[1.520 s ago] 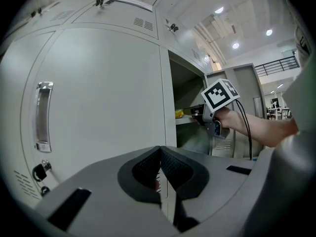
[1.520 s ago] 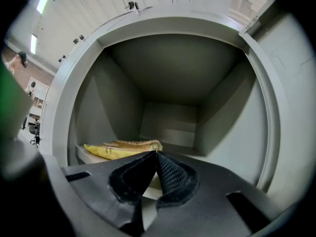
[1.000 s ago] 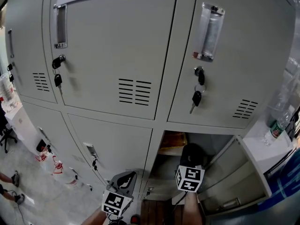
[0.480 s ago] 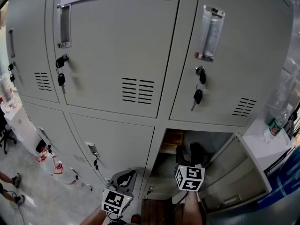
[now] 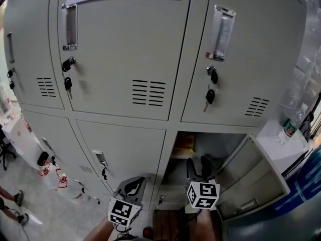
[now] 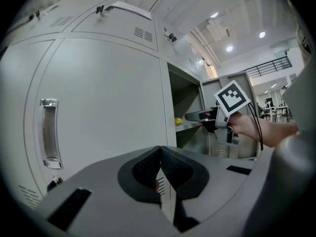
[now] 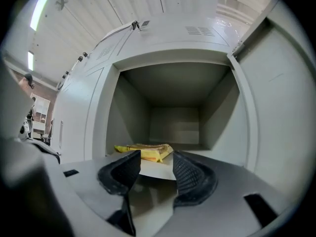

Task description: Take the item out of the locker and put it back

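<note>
My right gripper (image 7: 155, 158), jaws wide but closing, grips nothing; the yellow packet (image 7: 144, 152) lies on the locker shelf (image 7: 159, 171) just beyond. Left gripper (image 6: 160, 157) is pressed together, empty.

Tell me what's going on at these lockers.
A person works a gripper in each hand at a bank of grey lockers. The right gripper points into the open lower locker, where a yellow packet lies on its shelf. That gripper's jaws are wide apart, starting to close, with nothing between them. The left gripper hangs shut and empty beside a closed door.
</note>
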### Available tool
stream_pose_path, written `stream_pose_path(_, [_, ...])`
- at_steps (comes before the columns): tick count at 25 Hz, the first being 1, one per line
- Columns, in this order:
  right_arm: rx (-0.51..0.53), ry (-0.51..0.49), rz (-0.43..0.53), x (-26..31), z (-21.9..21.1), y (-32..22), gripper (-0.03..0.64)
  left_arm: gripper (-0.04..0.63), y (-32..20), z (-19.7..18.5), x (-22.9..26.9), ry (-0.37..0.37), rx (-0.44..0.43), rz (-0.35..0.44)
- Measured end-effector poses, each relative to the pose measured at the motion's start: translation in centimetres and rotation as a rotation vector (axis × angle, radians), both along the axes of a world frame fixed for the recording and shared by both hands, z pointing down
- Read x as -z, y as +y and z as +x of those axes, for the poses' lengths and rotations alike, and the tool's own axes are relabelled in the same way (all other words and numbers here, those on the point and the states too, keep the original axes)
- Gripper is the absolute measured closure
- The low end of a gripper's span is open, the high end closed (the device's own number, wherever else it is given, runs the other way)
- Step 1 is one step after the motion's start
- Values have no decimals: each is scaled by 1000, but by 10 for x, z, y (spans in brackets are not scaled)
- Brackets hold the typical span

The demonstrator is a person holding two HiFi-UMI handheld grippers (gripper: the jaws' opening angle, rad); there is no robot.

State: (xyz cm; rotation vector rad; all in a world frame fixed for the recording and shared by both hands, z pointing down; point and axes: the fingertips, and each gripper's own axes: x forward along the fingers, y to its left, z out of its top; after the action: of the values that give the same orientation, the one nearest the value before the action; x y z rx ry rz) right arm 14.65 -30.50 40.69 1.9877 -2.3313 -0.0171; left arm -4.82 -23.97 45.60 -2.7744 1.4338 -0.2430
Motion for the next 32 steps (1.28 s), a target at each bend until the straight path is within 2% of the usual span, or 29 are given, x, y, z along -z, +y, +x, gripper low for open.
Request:
stream_pose_path(15, [-43, -43, 26, -5, -36, 117, 466, 574, 37, -4, 14, 3, -106, 12])
stream_pose_path(21, [-54, 3, 23, -21, -50, 166, 508, 574, 62, -9, 8, -2, -135, -5])
stream_pose_path(26, [-70, -19, -7, -43, -59, 198, 565, 574, 82, -17, 2, -3, -144, -15])
stream_pose_path(32, [-81, -28, -33, -68, -69, 229, 588, 574, 101, -24, -12, -3, -142, -38])
